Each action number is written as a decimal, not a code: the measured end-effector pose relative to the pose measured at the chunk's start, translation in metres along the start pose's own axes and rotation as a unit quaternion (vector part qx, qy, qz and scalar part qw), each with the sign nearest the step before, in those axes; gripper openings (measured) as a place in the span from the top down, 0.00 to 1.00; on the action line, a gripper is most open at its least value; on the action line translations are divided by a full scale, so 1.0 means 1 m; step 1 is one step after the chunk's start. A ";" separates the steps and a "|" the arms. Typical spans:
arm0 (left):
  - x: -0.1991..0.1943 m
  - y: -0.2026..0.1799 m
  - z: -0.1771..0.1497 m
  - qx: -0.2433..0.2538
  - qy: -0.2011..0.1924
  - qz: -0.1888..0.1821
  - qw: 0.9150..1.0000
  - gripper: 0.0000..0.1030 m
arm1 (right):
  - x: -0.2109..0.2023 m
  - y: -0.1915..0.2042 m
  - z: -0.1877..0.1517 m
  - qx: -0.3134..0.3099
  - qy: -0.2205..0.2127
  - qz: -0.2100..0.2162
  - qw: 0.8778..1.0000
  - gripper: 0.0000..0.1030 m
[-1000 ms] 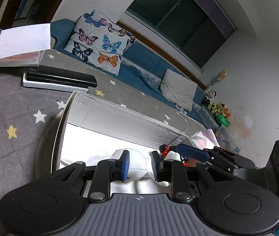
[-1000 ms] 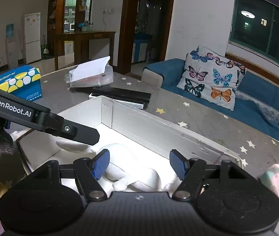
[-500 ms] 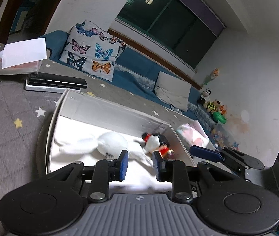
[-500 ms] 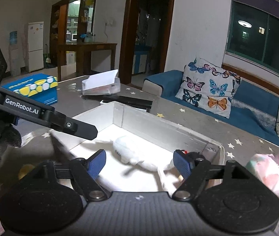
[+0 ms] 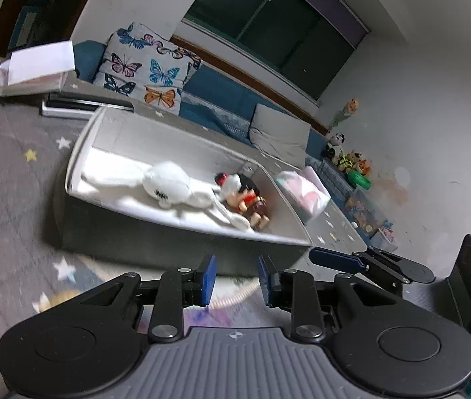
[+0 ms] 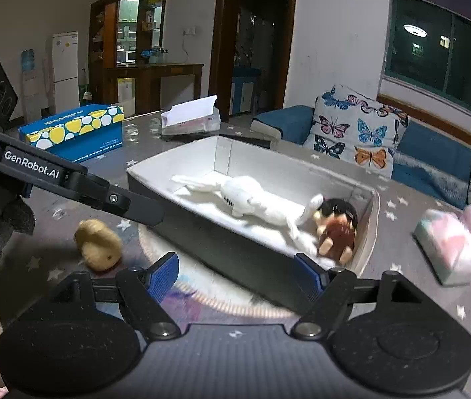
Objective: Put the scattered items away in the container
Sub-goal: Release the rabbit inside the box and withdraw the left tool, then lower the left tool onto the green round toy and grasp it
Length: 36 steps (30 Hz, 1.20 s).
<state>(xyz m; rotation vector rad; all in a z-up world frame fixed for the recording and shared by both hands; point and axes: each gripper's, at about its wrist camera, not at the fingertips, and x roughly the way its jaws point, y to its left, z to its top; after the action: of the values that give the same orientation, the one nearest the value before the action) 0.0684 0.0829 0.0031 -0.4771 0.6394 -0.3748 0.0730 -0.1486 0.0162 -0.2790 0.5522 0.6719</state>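
We work over a grey starred table (image 6: 411, 206) whose far edge meets a blue sofa (image 6: 434, 153). Near its middle the box (image 6: 373, 219) sits on a round pale mat (image 6: 202, 286), long side toward us, open top up; we judge it is set there so either hand can reach in. Inside, a white plush (image 5: 169, 184) lies stretched along the floor and a small doll (image 6: 335, 229) rests at the right end, against the wall. One item is out on the table yet: a tan plush (image 6: 100, 244) just left of the box, clear on all sides. A pink pack (image 6: 451, 242) lies well right of the box, and a blue tissue box (image 6: 75, 133) and a paper holder (image 6: 190, 118) stand beyond; we cannot tell whether these belong to the task.

Our left gripper (image 5: 235, 277) hangs before the near wall, jaws narrow but opening, nothing between them. Our right gripper (image 6: 235, 276) stands wide apart and empty, also short of the wall. We judge the tan plush is next: the left side offers free room, while the near wall is the edge to clear on the way in
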 end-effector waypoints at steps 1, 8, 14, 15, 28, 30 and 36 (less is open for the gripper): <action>0.000 -0.001 -0.004 -0.002 0.003 -0.001 1.000 0.70 | -0.002 0.000 -0.002 0.004 0.001 0.001 1.000 0.25; 0.002 -0.003 -0.027 -0.021 0.031 -0.007 0.999 0.70 | -0.010 0.004 -0.025 0.032 0.010 0.002 0.999 0.25; 0.005 -0.007 -0.036 -0.028 0.044 -0.016 0.999 0.70 | -0.015 0.005 -0.042 0.054 0.017 0.008 0.998 0.25; 0.005 -0.008 -0.037 -0.029 0.045 -0.017 0.998 0.70 | -0.016 0.005 -0.045 0.058 0.018 0.010 0.998 0.25; 0.012 -0.014 -0.048 -0.039 0.073 -0.037 0.996 0.69 | -0.025 0.006 -0.062 0.091 0.022 0.025 0.995 0.25; 0.013 -0.015 -0.049 -0.041 0.076 -0.040 0.995 0.69 | -0.026 0.006 -0.062 0.092 0.021 0.026 0.995 0.25; 0.016 -0.011 -0.050 -0.054 0.083 -0.044 0.994 0.67 | -0.030 0.002 -0.063 0.105 0.021 0.030 0.994 0.25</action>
<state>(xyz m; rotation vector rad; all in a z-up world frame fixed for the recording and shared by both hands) 0.0459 0.0510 -0.0337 -0.5819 0.8055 -0.4683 0.0275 -0.1884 -0.0184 -0.0791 0.6683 0.6616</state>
